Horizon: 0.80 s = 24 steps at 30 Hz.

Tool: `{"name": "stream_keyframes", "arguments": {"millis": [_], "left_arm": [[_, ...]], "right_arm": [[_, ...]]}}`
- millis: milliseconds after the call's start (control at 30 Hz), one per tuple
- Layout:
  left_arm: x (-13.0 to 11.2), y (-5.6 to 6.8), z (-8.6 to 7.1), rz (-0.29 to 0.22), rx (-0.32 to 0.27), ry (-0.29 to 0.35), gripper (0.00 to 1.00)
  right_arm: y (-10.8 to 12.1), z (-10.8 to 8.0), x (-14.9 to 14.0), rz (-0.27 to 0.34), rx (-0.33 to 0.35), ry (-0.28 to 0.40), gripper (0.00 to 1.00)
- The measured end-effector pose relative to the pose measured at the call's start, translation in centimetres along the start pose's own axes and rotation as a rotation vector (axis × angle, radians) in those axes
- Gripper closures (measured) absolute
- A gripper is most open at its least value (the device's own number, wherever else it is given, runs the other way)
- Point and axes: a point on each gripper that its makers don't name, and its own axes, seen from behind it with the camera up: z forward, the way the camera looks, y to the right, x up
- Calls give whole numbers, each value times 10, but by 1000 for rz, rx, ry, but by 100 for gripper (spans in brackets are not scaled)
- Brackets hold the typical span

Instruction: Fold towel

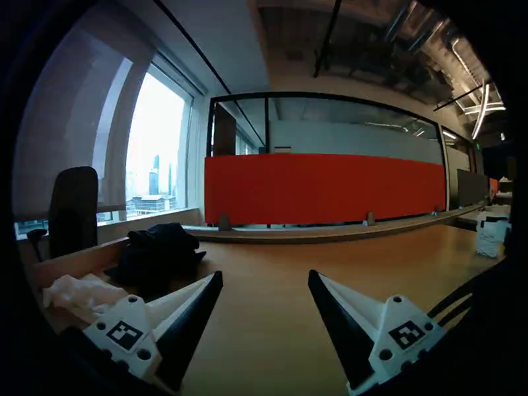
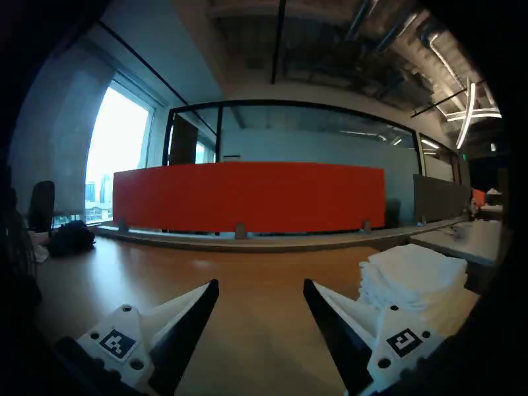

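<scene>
The left gripper [image 1: 264, 273] has its two fingers wide apart, with nothing between them. The right gripper [image 2: 261, 282] is wide apart too and holds nothing. Both point across a bare part of the wooden table [image 1: 277, 330].

In the right gripper view, a neat stack of folded white towels [image 2: 412, 274] sits on the table, just beside the right finger. So I think some of the folding is done. In the left gripper view, a crumpled white cloth [image 1: 76, 294] lies near the left finger, by the table's edge. It is probably a towel that needs folding, and nothing has picked it up yet.

Some things are hard to see. The left finger covers part of the crumpled cloth, so I cannot tell if it is one towel or more. The black heap [image 1: 158, 254] next to it could be clothes or a bag. The right finger hides the bottom of the stack, so the towels cannot be counted. A small white thing [image 1: 492, 234] far off on the table is too blurry to name
</scene>
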Motion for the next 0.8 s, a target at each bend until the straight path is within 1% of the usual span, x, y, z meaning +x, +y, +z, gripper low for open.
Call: {"name": "stream_keyframes", "arguments": {"millis": [800], "left_arm": [[9,-2,-2,1,-1,-3,4]], "right_arm": [[0,0,0,0,0,0,0]]}}
